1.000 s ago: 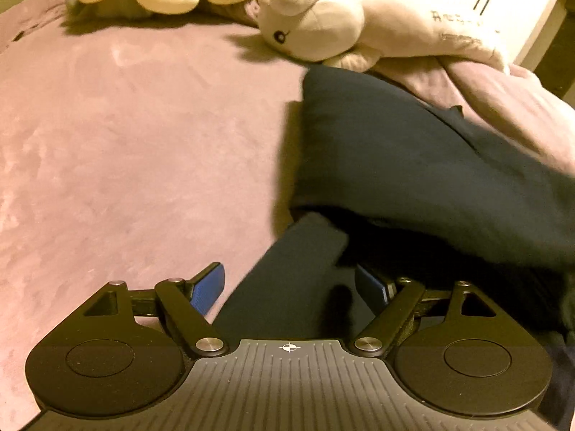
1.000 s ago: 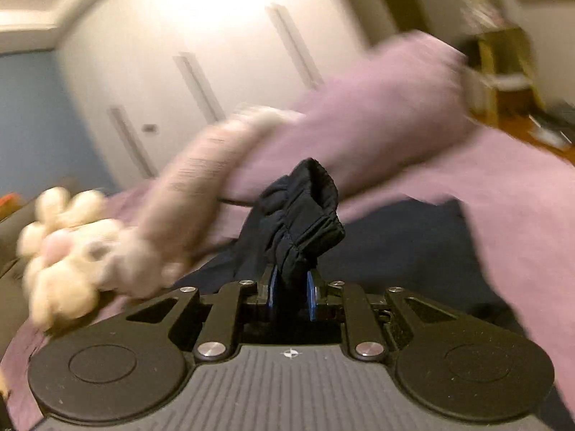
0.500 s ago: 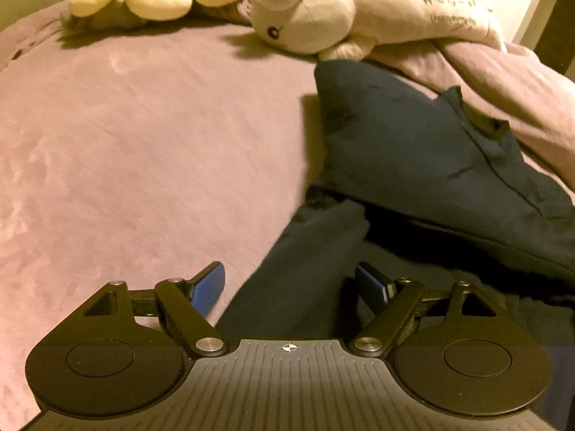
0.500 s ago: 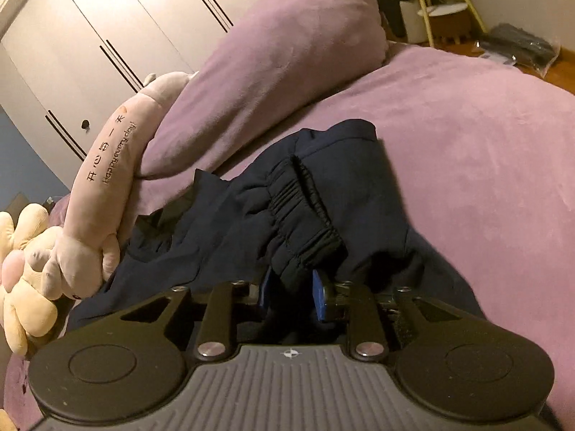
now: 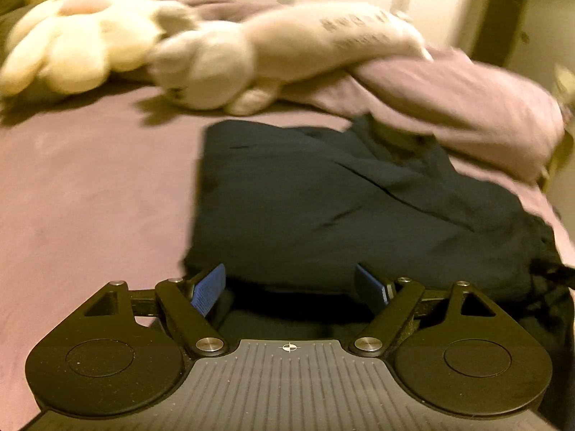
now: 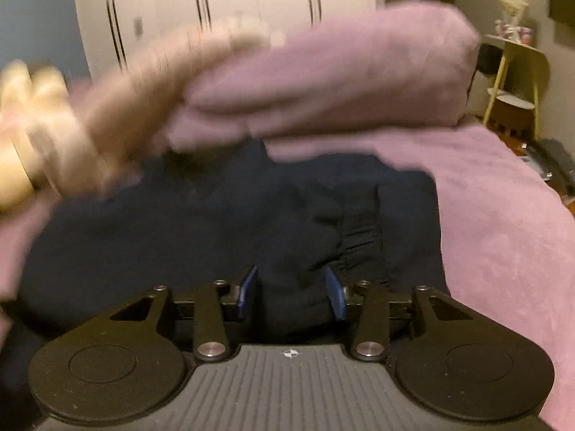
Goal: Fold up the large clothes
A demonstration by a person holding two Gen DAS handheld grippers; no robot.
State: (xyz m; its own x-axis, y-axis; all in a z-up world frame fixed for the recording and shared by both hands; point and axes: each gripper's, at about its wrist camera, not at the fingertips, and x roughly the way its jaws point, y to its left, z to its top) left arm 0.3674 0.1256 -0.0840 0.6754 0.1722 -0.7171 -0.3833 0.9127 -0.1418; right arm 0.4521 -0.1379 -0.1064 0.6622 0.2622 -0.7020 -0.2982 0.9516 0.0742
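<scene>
A dark navy garment (image 5: 323, 208) lies folded over on the purple bed cover (image 5: 90, 186). My left gripper (image 5: 291, 285) is open and empty, its blue pads at the garment's near edge. In the right wrist view the same garment (image 6: 179, 222) spreads across the bed, its elastic cuff (image 6: 359, 240) just ahead. My right gripper (image 6: 293, 287) stands part open with a bunch of the dark cloth between its blue pads, no longer pinched.
A long pale plush toy (image 5: 287, 54) and a cream flower-shaped plush (image 5: 72, 43) lie at the bed's far side. A purple pillow (image 6: 341, 79) sits behind the garment. White wardrobe doors (image 6: 222, 10) and a yellow stand (image 6: 517, 82) are beyond the bed.
My right gripper has opened and let go of the cuff, which now lies on the garment. My left gripper has moved forward to the garment's near edge. Both views are blurred by motion.
</scene>
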